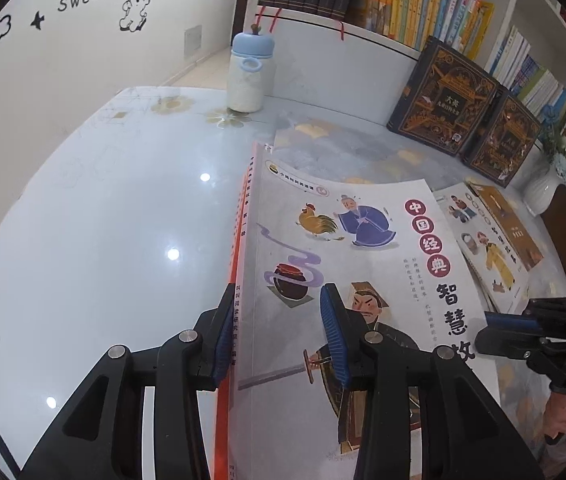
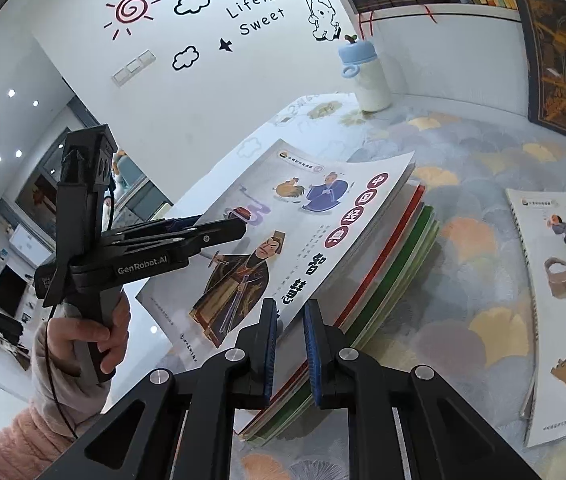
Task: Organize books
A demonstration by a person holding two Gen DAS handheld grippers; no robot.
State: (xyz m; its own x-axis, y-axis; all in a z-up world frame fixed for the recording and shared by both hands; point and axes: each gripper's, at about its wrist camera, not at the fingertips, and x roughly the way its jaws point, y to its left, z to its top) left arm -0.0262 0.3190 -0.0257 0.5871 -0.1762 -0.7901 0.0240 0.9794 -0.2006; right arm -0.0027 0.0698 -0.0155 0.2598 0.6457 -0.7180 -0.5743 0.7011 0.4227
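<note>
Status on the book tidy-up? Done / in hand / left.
Done: several thin books sit in one stack, rooster-cover book on top. In hand: left claw straddles the stack's spine edge; right claw grips the opposite edge, lifting it. Left: two loose books lie flat on the table beside it.
</note>
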